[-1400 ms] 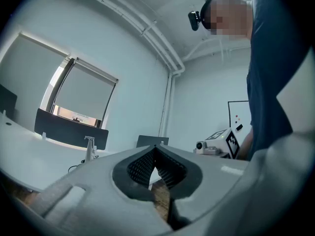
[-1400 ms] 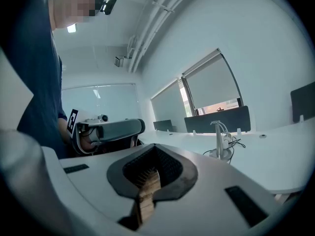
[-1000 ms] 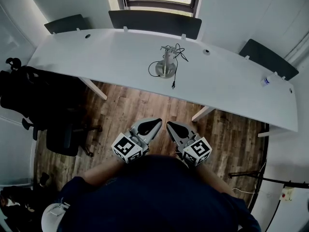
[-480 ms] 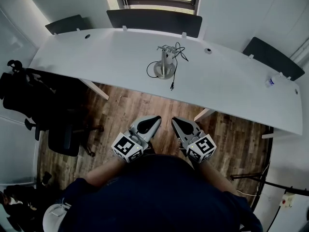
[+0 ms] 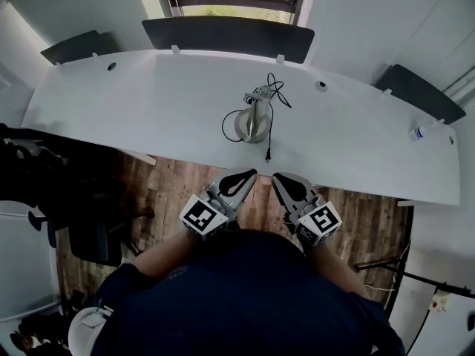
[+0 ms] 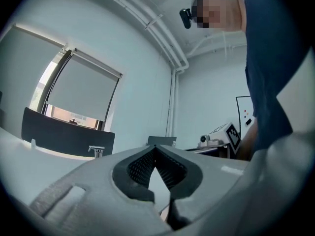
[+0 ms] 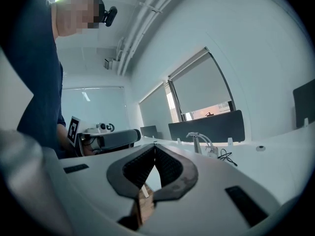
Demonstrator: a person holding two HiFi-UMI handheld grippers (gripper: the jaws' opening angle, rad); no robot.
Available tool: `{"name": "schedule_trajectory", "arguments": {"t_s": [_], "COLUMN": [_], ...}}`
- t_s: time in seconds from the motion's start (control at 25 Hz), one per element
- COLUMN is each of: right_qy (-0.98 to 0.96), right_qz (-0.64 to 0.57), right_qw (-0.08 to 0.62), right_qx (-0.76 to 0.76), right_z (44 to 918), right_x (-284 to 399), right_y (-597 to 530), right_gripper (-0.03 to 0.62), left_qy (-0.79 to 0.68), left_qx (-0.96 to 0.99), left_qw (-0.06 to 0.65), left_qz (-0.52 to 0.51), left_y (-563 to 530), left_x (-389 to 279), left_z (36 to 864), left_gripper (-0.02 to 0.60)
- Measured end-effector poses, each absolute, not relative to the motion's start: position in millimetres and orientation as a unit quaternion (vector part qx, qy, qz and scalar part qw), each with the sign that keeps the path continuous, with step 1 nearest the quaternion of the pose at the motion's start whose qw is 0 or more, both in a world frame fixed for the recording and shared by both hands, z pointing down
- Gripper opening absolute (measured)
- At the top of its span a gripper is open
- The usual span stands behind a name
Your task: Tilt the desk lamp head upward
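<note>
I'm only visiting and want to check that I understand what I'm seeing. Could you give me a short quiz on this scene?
1. True or false: the left gripper and the right gripper are both shut, with nothing between their jaws.
2. The silver desk lamp with a round base stands on: A) the wooden floor; B) the long white desk; C) a black chair.
3. Which gripper touches the lamp?
Key: 1 true; 2 B; 3 neither, as both are held short of it.
</note>
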State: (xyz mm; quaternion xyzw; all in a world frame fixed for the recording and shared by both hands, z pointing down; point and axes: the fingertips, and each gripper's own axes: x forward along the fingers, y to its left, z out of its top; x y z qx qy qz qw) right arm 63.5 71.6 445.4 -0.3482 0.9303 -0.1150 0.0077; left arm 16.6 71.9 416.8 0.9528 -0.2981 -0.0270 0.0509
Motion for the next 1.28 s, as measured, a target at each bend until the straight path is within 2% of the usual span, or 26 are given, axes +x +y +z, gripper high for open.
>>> {"name": "schedule_trajectory", "arguments": {"t_s": [0.28, 0.6, 0.8, 1.28], "right_qy": [0.906, 0.898, 0.906, 0.914], "right_qz": [-0.127, -0.128, -0.123, -0.125], "right_qw": [0.000, -0.002, -0.044, -0.098], "right_qx": [-0.404, -0.420, -0.402, -0.372], "right_z": [439, 446, 473, 505], "right_x": [34, 37, 55, 83], "right_y": [-10, -70, -97, -159], "right_gripper": [0.011, 0.011, 0.011, 0.012], "left_qy": [-0.248, -0.252, -0.284, -0.308], "left_qx": [0.966, 0.965, 0.954, 0.943], "left_qw": [0.070, 0.077, 0.084, 0.100], "left_qz": [-0.015, 0.009, 0.031, 0.074], "left_y": [-11, -75, -102, -148], "left_x": [-14, -19, -18, 0], "left_z": [430, 465, 488, 528], "left_gripper": [0.006, 0.006, 0.006, 0.008]}}
